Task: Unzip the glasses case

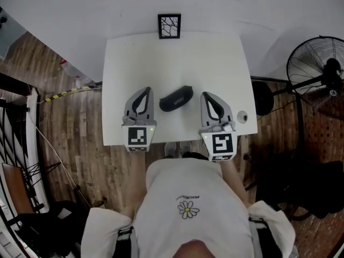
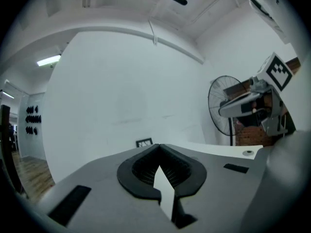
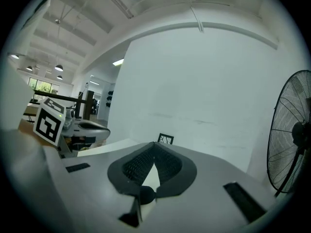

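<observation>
Left claw [image 2: 158, 148]: grey jaws pressed together at the tips, nothing between the ribbed black pads [image 2: 141, 169]. Right claw [image 3: 154, 145]: closed tip to tip as well, empty. Both point roughly level across the plain white bench [image 1: 215, 58], low over its near part.

Black oval zip-up glasses case [image 1: 176, 98] lies on the bench between the two claws. It is near both and touches neither, and it lies slanted, with its right end farther from the person. It looks closed. The zip pull is too small to make out.

Step in hand, as I read it: the approach. To do it well, one claw should spread and steady the case body. The other should find the pull tab, pinch it, and draw it along the curve of the seam rather than straight.

Materials: the case shell is rounded, looks semi-rigid and has a slight sheen. It will likely skid on the smooth matte top unless held. Small black square picture frame [image 1: 169, 26] stands at the far edge.
</observation>
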### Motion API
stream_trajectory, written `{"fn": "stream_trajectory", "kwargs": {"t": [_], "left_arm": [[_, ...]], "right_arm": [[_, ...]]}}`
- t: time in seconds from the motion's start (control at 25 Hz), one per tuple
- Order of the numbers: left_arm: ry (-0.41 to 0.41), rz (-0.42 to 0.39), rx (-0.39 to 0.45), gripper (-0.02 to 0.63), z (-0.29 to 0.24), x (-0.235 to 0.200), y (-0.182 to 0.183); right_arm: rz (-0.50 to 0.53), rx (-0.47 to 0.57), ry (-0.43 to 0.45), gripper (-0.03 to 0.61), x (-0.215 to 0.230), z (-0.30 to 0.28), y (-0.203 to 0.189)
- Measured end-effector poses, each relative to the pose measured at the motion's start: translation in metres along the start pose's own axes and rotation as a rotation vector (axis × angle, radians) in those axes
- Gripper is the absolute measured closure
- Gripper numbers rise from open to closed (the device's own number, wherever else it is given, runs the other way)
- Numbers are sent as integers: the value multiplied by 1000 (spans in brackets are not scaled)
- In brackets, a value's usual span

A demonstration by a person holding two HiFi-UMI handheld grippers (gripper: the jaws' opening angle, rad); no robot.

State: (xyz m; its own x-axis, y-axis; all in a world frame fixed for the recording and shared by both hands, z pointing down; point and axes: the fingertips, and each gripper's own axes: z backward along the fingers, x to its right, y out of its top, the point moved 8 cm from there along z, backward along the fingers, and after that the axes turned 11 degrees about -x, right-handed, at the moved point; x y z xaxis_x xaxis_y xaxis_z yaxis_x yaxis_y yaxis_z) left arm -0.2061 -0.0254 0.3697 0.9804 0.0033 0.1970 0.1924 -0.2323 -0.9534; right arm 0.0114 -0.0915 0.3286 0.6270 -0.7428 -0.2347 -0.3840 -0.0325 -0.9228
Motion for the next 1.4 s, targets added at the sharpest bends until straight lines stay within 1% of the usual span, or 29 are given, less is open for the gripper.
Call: {"fn": "stream_trajectory", "kwargs": {"t": [0.08, 0.16, 0.32, 0.44, 0.72, 0.92, 1.0, 1.2, 1.4], "left_arm": [[-8, 9, -61, 603, -8, 1, -20], [-23, 31, -142, 602, -14, 3, -42], [-80, 79, -303, 603, -26, 16, -81], [-95, 63, -382, 603, -32, 27, -99], [-128, 29, -443, 603, -39, 41, -119], [-101, 8, -468, 601, -44, 39, -124], [-119, 4, -493, 602, -48, 40, -127], [-155, -1, -538, 603, -52, 48, -132], [-204, -29, -546, 603, -50, 64, -133]], "right_arm": [[-5, -19, 1, 571, -1, 2, -5], [-13, -44, 3, 571, -3, 4, -11], [-29, -84, -1, 571, -3, 9, -25], [-53, -116, -13, 571, -1, 13, -32], [-84, -157, -29, 571, 3, 21, -42], [-80, -178, -25, 571, 4, 27, -51], [-71, -184, -24, 571, 5, 29, -55], [-99, -206, -39, 571, 8, 33, -60], [-97, -206, -40, 571, 9, 32, -64]]}}
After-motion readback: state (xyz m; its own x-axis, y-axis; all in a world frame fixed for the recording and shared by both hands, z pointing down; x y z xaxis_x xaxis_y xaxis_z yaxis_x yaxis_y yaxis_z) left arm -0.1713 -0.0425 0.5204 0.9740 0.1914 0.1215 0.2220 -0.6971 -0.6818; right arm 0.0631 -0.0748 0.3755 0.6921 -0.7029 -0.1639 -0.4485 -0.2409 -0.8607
